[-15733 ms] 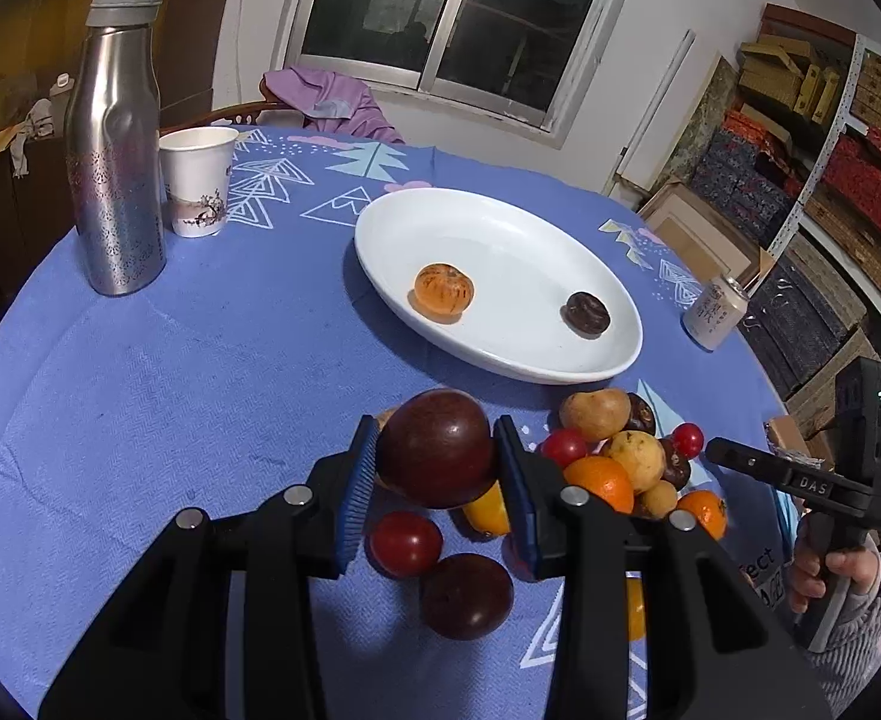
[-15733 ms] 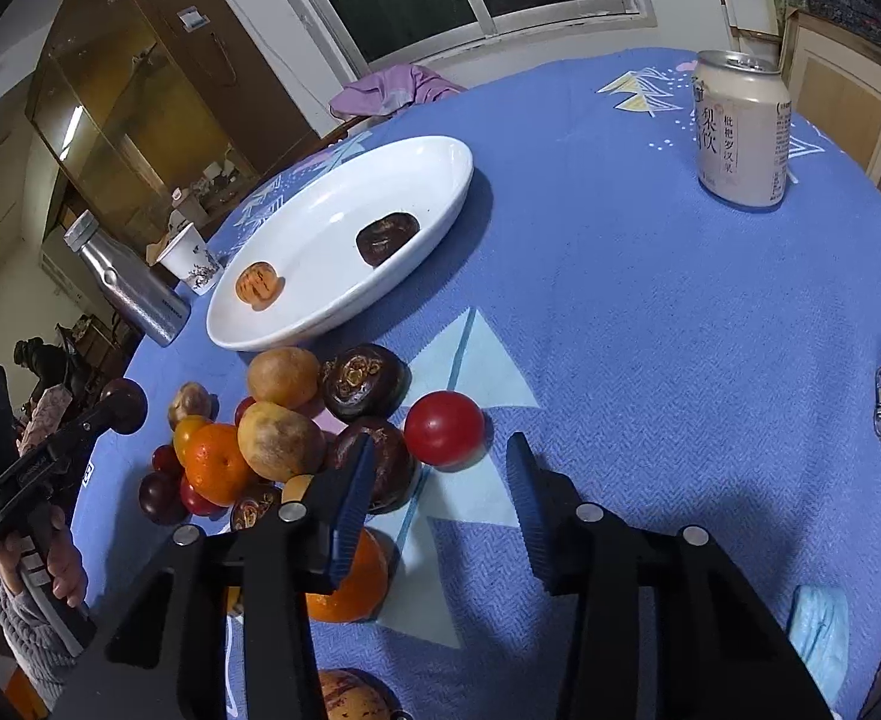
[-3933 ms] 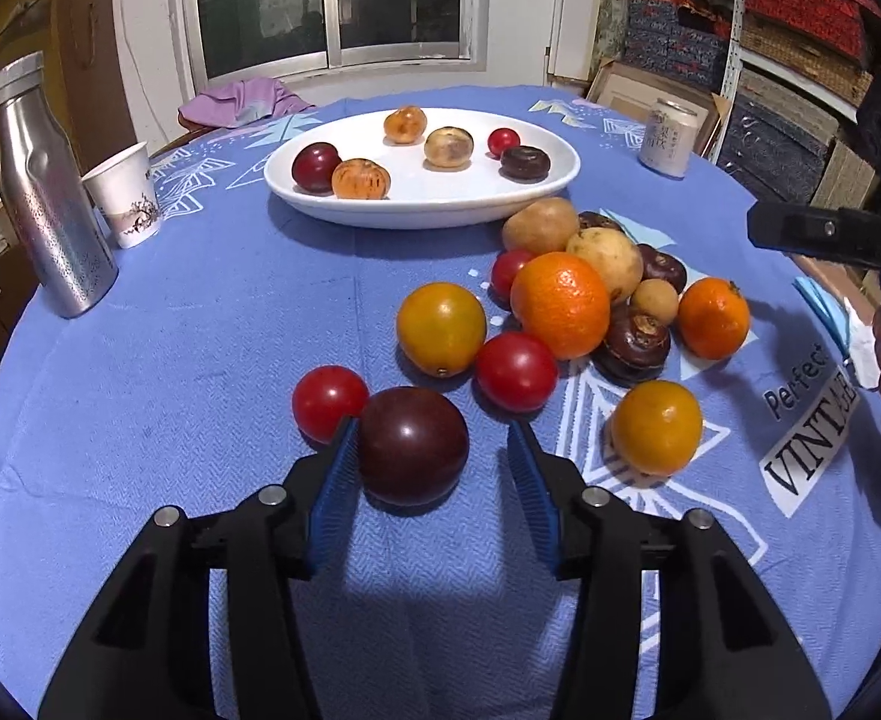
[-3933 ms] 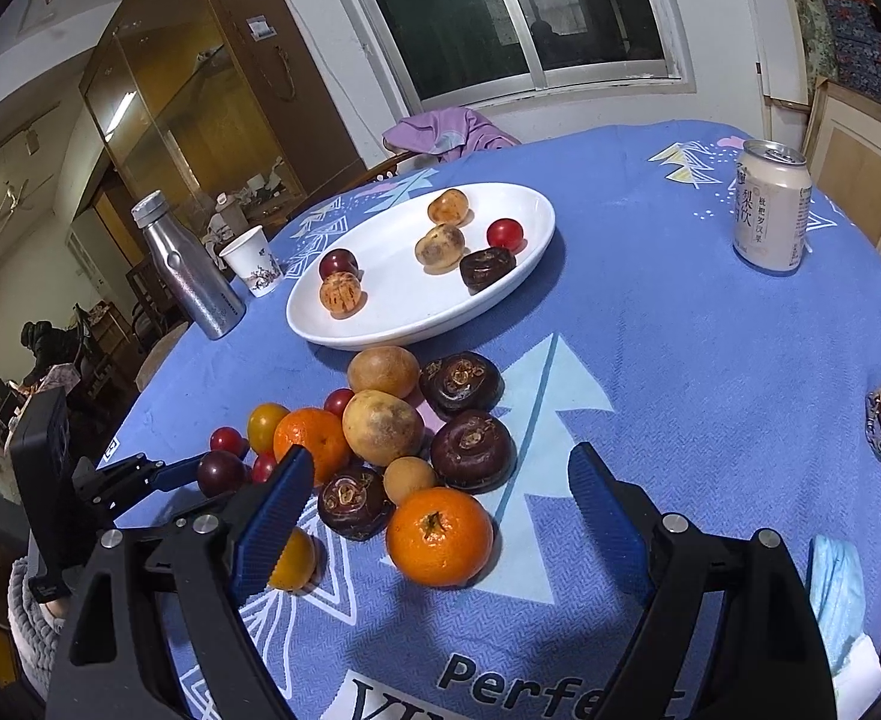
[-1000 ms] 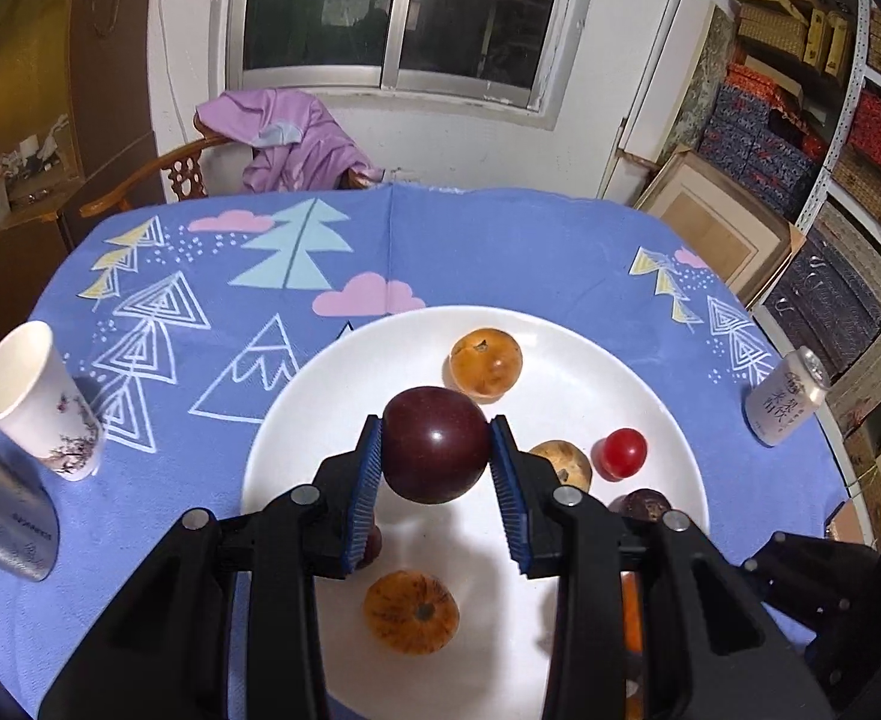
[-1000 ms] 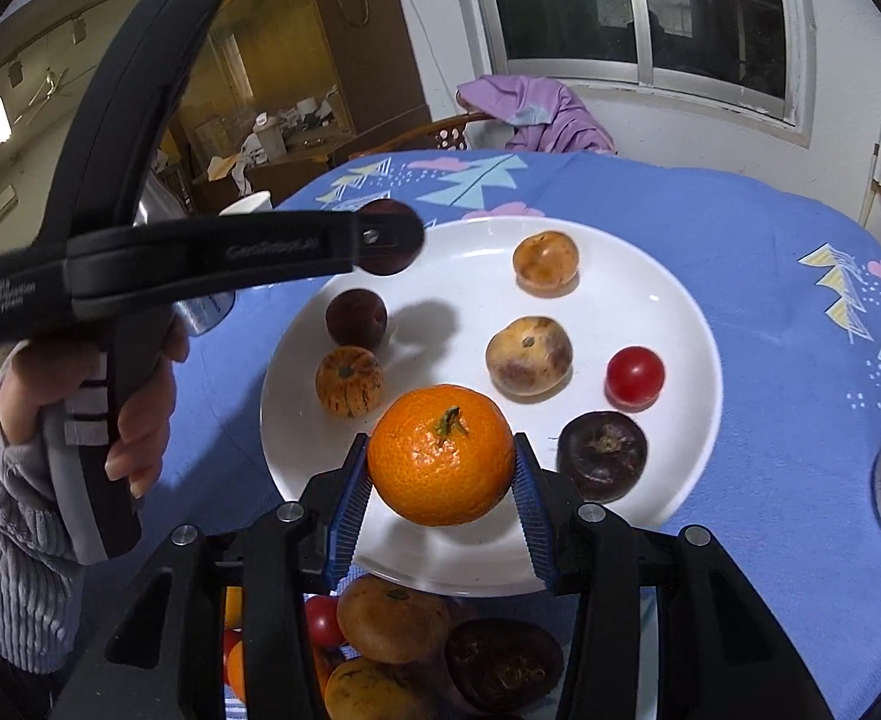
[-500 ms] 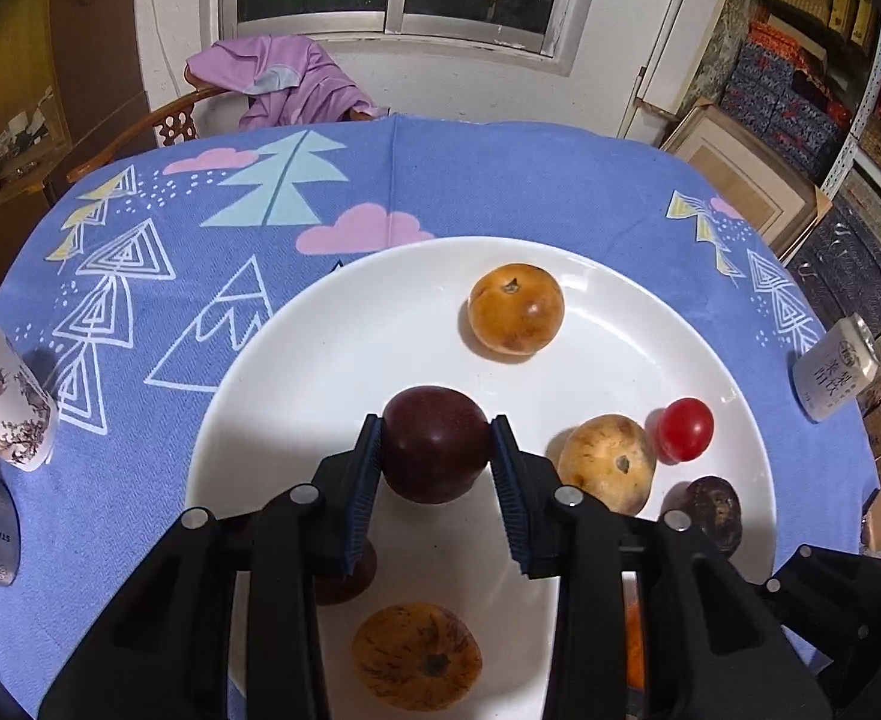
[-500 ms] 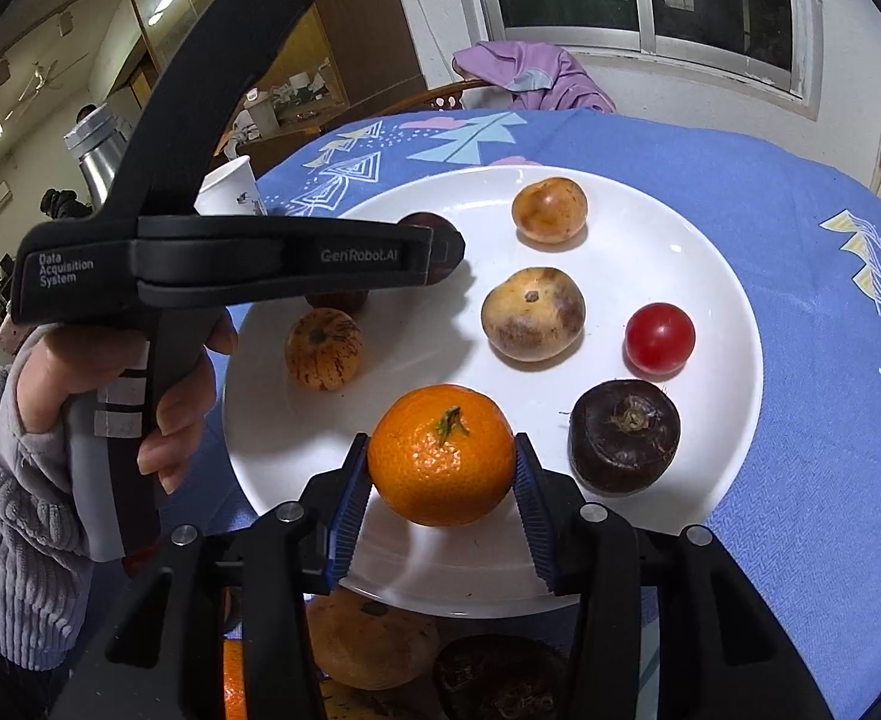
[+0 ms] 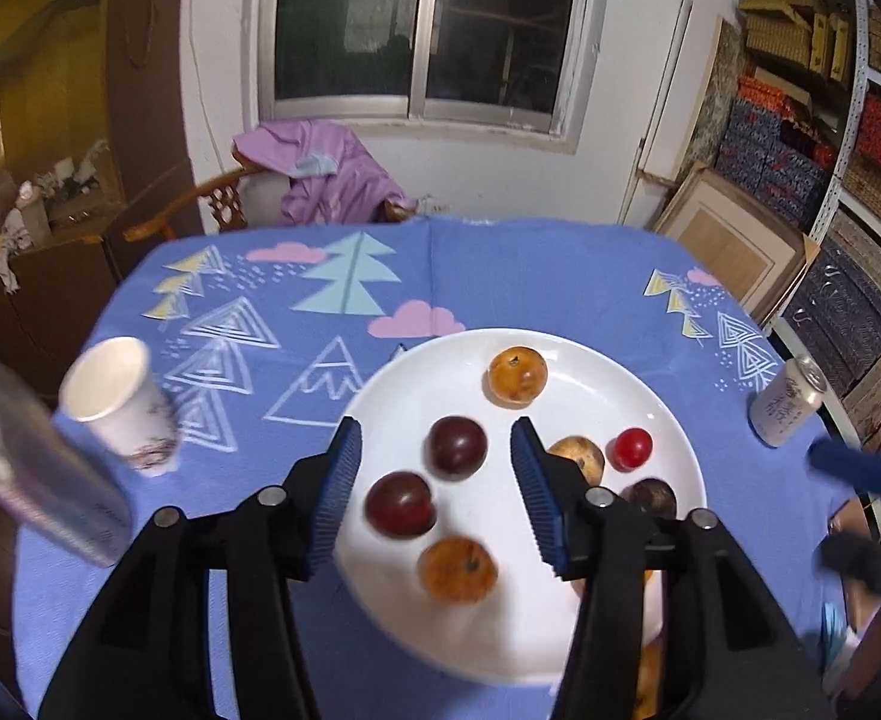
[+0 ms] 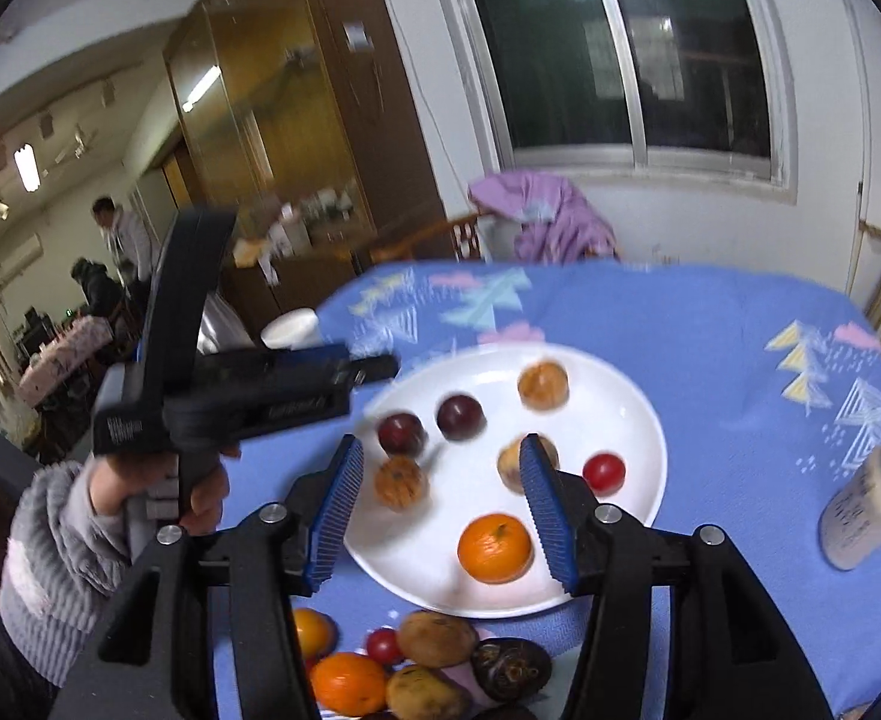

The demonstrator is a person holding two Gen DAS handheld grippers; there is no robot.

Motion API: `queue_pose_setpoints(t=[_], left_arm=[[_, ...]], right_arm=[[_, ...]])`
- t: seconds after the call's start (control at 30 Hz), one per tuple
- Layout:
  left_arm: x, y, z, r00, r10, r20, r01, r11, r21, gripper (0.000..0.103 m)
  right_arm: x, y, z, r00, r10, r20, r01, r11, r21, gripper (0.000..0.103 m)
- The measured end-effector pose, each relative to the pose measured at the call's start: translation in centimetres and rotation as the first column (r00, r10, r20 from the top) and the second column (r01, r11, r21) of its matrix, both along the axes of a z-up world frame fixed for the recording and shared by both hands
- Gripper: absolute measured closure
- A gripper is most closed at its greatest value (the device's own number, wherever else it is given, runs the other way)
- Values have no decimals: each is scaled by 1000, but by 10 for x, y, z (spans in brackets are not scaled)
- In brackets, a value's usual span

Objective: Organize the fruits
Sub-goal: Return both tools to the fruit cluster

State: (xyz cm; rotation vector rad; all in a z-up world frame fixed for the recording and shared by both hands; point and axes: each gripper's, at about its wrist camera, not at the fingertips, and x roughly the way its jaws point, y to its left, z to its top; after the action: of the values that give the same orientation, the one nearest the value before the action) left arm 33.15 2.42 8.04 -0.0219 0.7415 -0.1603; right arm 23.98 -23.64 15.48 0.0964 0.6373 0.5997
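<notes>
The wide white oval plate (image 10: 638, 420) on the blue patterned tablecloth (image 10: 710, 330) carries seven fruits. The left gripper (image 9: 434, 480) hangs above the plate, jaws opening with nothing between them; a dark purple plum (image 9: 457, 445) lies on the plate below its gap. The right gripper (image 10: 437, 495) is likewise opening and empty, and the bright orange mandarin (image 10: 494, 547) rests near the plate's front rim. More loose fruits (image 10: 434, 639) wait just off that rim. The risk, as I judge it: round fruit may roll on the smooth plate, the mandarin slipping over the rim, or the two grippers may clash above it.
</notes>
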Motion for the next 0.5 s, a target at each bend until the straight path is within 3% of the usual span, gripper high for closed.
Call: queue_pose_setpoints(t=[0.1,0.23,0.4,0.5], left_arm=[[-42,15,10,998,23,50,-25,999,32,46],[-95,33,7,997,42,72,-43,999,6,45],[-159,39,-18,993,48,109,-54,997,49,26],[-186,34,-44,993,26,118,-40,993,111,23]], right_arm=[[-29,-7,21,999,12,40,-13,999,35,41],[-60,-9,29,997,5,73,-8,999,42,33],[-99,-29,1,996,-61,66,57,996,67,26],[-99,-50,-36,992,-125,-25,127,987,102,25]])
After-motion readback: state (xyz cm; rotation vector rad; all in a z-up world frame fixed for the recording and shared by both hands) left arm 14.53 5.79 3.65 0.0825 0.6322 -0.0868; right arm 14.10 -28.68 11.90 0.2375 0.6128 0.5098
